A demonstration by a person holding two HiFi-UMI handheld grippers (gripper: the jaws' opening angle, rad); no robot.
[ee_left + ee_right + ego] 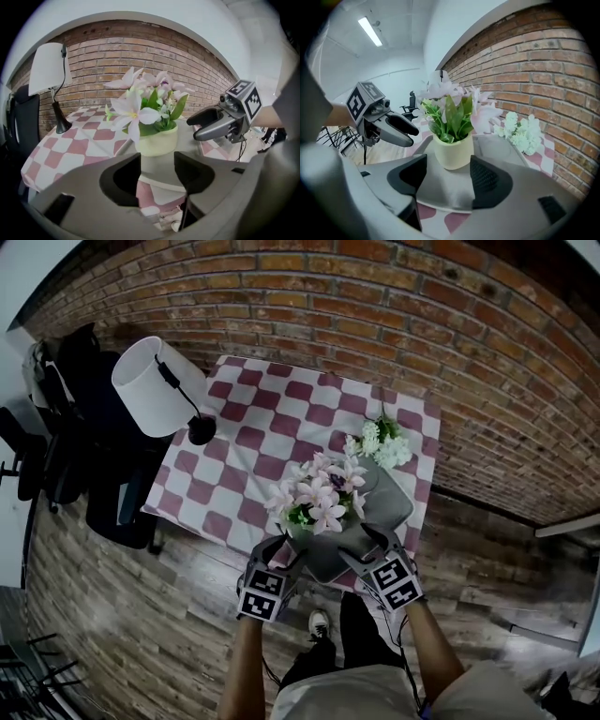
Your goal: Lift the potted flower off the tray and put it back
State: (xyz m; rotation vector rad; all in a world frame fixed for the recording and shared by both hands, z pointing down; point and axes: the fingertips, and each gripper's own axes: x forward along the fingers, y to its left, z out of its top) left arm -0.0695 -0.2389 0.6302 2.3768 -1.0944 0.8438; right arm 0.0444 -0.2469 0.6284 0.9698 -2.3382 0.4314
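Note:
The potted flower (pixel 319 493), pink-white blossoms in a pale yellow pot (pixel 157 140), stands on the near end of a grey tray (pixel 389 498) on the checked table. My left gripper (pixel 281 554) sits at the near left of the pot and my right gripper (pixel 368 545) at the near right; both point at it from just short of the tray's edge. In the left gripper view the open jaws (pixel 157 164) frame the tray's rim, with the pot beyond them. The right gripper (pixel 447 166) is also open, with the pot (pixel 452 150) just ahead of its tips, untouched.
A bunch of white flowers (pixel 380 442) lies at the tray's far end by the brick wall. A white-shaded lamp (pixel 155 385) stands at the table's left edge. Dark chairs (pixel 66 427) crowd the floor to the left. The person's shoe (pixel 319 622) is below the table's near edge.

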